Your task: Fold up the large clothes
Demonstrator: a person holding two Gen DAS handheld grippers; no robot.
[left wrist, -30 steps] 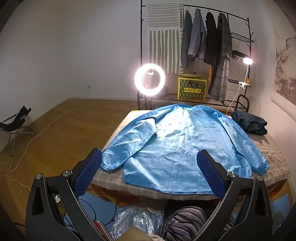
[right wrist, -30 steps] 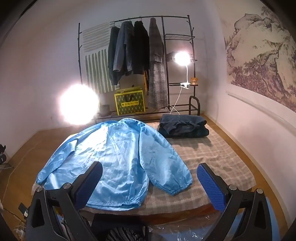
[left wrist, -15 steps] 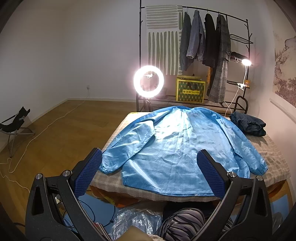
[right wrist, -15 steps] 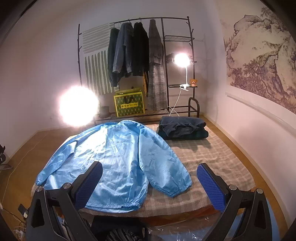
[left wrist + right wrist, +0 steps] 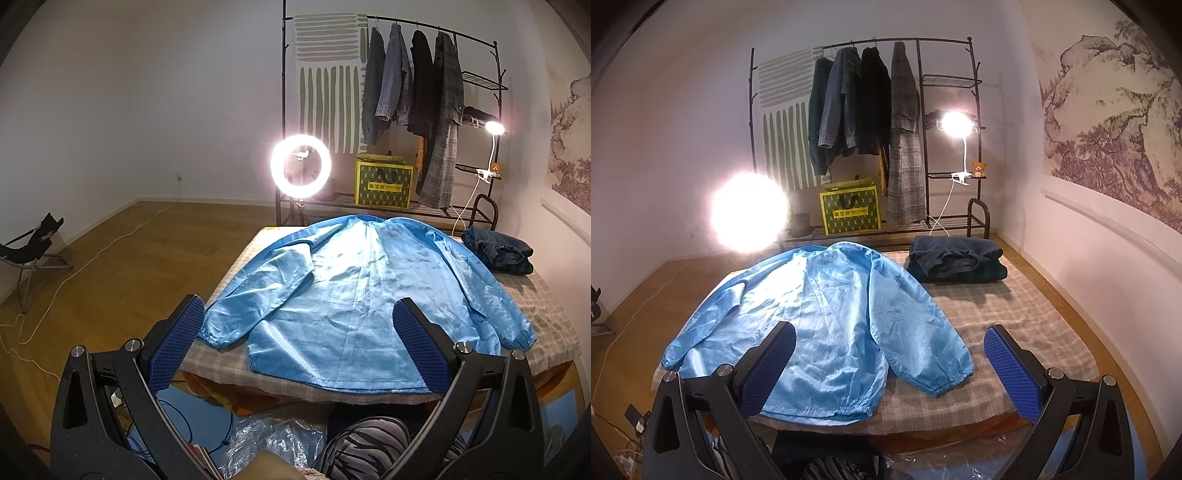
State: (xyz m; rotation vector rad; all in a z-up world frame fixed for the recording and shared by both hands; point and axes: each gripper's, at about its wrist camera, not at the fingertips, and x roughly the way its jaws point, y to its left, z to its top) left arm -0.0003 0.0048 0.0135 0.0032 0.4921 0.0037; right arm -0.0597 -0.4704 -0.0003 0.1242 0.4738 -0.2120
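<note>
A light blue jacket [image 5: 354, 295] lies spread flat, back side up, on the checked table [image 5: 546, 314], hem toward me and both sleeves angled down at its sides. It also shows in the right wrist view [image 5: 820, 314] on the table [image 5: 1015, 325]. My left gripper [image 5: 299, 347] is open and empty, held above and before the table's near edge, over the hem. My right gripper [image 5: 890, 369] is open and empty, held above the near edge by the right sleeve cuff [image 5: 945, 380].
A folded dark blue garment [image 5: 956, 262] lies at the table's far right corner. A clothes rack [image 5: 406, 92] with hung coats, a yellow box [image 5: 384, 184], a ring light [image 5: 301, 164] and a clip lamp [image 5: 956, 125] stand behind. Plastic bags and cables lie under the near edge.
Both grippers have drifted slightly back and up, so the jacket sits a little lower and farther in view. Jacket and jaws are unchanged.
</note>
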